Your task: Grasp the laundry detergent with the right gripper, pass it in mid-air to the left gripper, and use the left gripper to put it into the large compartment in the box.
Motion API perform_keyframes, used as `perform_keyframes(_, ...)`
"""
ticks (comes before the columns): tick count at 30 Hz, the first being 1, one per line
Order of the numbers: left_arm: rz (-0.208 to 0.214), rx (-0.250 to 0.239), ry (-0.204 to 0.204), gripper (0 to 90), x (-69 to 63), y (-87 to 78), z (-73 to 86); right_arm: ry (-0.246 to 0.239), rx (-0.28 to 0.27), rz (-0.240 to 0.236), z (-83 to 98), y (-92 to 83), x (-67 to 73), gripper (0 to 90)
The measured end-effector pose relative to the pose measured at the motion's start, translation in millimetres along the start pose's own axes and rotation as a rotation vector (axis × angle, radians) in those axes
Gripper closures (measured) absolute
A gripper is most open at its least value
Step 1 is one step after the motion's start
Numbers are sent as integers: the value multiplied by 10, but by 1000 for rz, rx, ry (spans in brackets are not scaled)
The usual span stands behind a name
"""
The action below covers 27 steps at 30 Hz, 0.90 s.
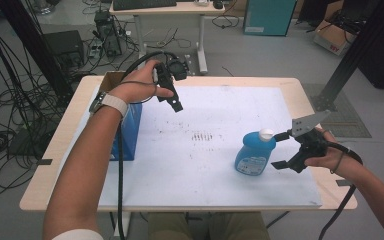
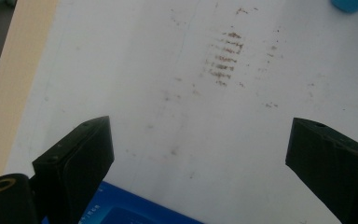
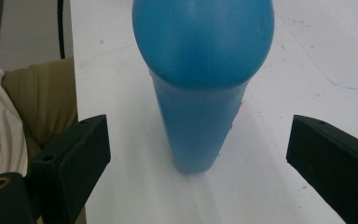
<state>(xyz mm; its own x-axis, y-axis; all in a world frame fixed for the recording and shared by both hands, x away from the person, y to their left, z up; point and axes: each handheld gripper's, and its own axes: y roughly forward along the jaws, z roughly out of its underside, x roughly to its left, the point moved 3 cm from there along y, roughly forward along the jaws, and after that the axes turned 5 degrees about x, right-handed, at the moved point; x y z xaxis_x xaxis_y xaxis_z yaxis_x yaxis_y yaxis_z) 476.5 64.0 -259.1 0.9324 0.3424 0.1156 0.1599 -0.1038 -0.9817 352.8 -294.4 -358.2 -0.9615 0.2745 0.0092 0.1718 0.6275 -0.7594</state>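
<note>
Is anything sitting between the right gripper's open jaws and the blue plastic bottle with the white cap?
Nothing visible does. The right gripper is open beside the blue plastic bottle with the white cap, and in the right gripper view the bottle stands straight ahead, centred between the jaws, with bare white table sheet around it.

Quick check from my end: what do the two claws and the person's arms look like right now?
Both claws are black, with blocky flat-faced jaws. The right claw carries a grey three-cornered plate; a black cable trails from it. The left claw trails a black cable too. The left arm wears a pale-strapped wristwatch and a white sleeve.
</note>
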Motion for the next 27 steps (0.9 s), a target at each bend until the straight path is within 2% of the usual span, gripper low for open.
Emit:
perform_keyframes(14, 11, -1, -13, 79, -1, -1, 8, -2, -6, 1, 5, 8, 1, 62)
perform_keyframes(16, -2, -9, -7, 79, 8, 4, 6, -4, -3, 2, 7, 6, 0, 62)
perform_keyframes(20, -3, -7, -7, 79, 10, 6, 7, 5, 0, 0, 13, 9, 5, 62)
perform_keyframes(27, 10, 5, -9, 79, 7, 13, 11, 5, -5, -1, 11, 15, 4, 62)
